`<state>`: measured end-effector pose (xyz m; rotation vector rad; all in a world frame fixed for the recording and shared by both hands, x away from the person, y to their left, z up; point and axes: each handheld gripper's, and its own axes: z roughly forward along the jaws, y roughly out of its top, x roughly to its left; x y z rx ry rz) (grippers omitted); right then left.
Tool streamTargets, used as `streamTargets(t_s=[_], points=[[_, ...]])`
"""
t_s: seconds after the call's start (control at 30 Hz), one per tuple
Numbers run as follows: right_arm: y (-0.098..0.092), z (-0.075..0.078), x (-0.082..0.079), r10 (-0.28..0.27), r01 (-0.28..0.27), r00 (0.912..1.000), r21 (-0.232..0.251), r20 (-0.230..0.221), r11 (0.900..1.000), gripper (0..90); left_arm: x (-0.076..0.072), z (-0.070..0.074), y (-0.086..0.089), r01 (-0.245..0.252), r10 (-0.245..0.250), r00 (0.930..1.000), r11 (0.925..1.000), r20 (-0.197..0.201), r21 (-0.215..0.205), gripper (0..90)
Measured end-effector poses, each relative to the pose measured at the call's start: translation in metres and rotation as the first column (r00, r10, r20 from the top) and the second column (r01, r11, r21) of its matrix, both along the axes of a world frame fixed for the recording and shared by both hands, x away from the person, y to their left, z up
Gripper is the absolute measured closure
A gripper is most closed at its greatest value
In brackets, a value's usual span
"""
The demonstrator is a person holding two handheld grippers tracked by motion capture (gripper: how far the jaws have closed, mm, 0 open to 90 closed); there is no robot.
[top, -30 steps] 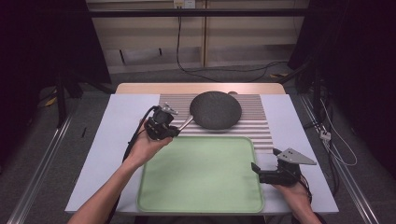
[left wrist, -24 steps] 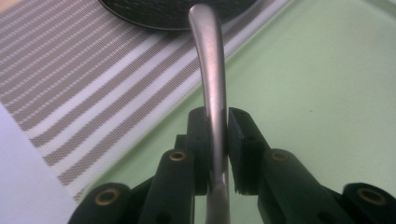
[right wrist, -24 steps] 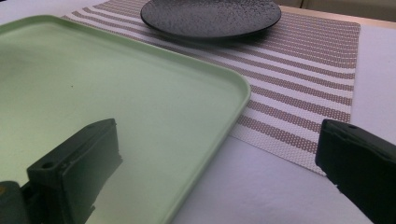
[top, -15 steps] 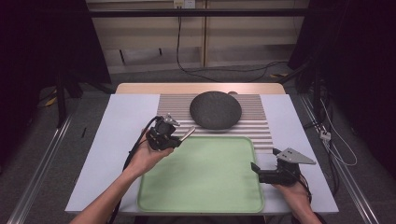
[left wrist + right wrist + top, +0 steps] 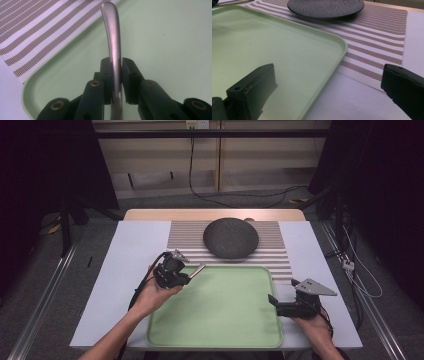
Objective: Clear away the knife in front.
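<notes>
Left tool [image 5: 116, 82] gripped metal handle [image 5: 113, 47] over green tray [image 5: 220, 320].
Handle pointed toward 2 o'clock; right tool [image 5: 329, 95] gaped, nothing held, at tray's 3 o'clock rim.

Green tray [image 5: 220, 320] lies bare; dark plate [image 5: 231, 237] stands beyond it.

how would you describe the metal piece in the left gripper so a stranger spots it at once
Find the green tray on the table, then its far left corner. There the left gripper clamps a slim handle of brushed silver metal with a rounded tip, the one shiny thing beside the dark round plate.
</notes>
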<state>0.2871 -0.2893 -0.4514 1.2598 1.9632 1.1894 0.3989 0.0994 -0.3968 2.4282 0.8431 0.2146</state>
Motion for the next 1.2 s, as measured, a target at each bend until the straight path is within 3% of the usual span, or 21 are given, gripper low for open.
streamTargets(t_s=[0.4,0.8,1.2], points=[[0.001,0.0,-0.001,0.009,-0.009,1.0,-0.006,-0.003,1.0,0.0,-0.002,-0.012,-0.008,0.009,-0.009,0.9999,0.9998,-0.01,0.02,79.9],[0.001,0.0,-0.002,0.017,-0.017,0.9998,-0.001,0.0,1.0,0.0,-0.01,-0.028,-0.022,0.022,-0.019,0.9985,0.9986,-0.052,0.049,79.9],[0.002,0.0,-0.002,0.018,-0.018,0.9998,-0.004,-0.001,1.0,0.0,-0.017,-0.032,-0.019,0.011,-0.009,0.9979,0.9995,-0.064,0.029,79.8]])
